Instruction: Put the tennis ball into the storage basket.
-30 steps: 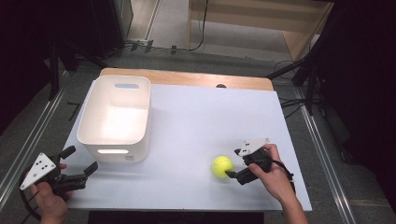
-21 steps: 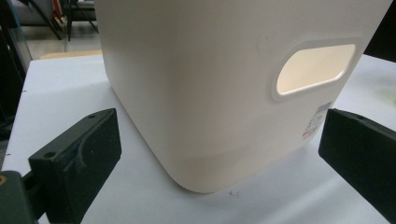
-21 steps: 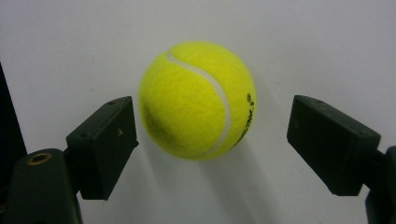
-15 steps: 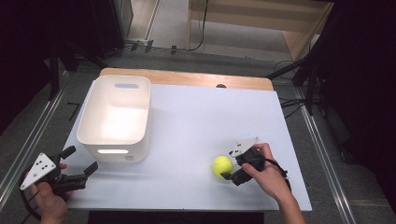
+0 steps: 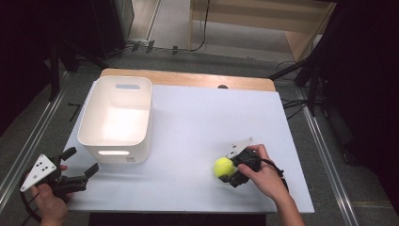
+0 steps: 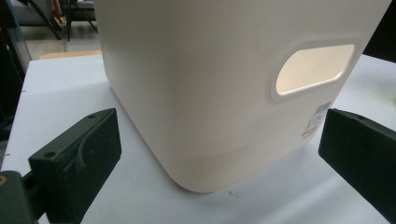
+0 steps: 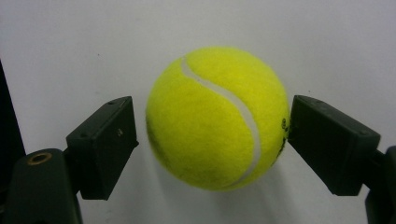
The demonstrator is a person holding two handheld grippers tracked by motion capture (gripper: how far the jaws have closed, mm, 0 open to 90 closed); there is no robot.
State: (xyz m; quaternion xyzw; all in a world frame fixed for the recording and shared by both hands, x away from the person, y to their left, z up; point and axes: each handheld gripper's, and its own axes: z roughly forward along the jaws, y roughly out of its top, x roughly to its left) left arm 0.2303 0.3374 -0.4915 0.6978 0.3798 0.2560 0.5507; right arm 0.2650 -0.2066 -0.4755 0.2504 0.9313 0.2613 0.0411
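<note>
The left claw (image 5: 80,176) sits at about 8 o'clock on the table (image 5: 197,122), right at the near left corner. Its jaws are spread wide and hold nothing. In the left gripper view the jaws point at the near wall of the white bin (image 6: 201,88), with its handle hole up high. The claw looks like it is just waiting there, out of the way.

The white bin (image 5: 115,117) stands at about 10 o'clock. Its top is open and, as far as I can see, nothing is inside. It sits close to the left edge of the table, so there is not much room on that side. There is lots of bare table between the bin and the ball, so a hand could move across there easily.

The yellow ball (image 5: 224,166) rests on the table at about 5 o'clock. The right claw (image 5: 231,170) is around it. In the right gripper view the ball (image 7: 217,116) sits between the two black jaws. The right jaw looks like it touches the ball. The left jaw has a small gap. So the claw is spread and not squeezing yet. I think it is set this way to grab the ball by its widest part.

The ball is near the front edge and not far from the right edge, so a bump could roll it off.
</note>
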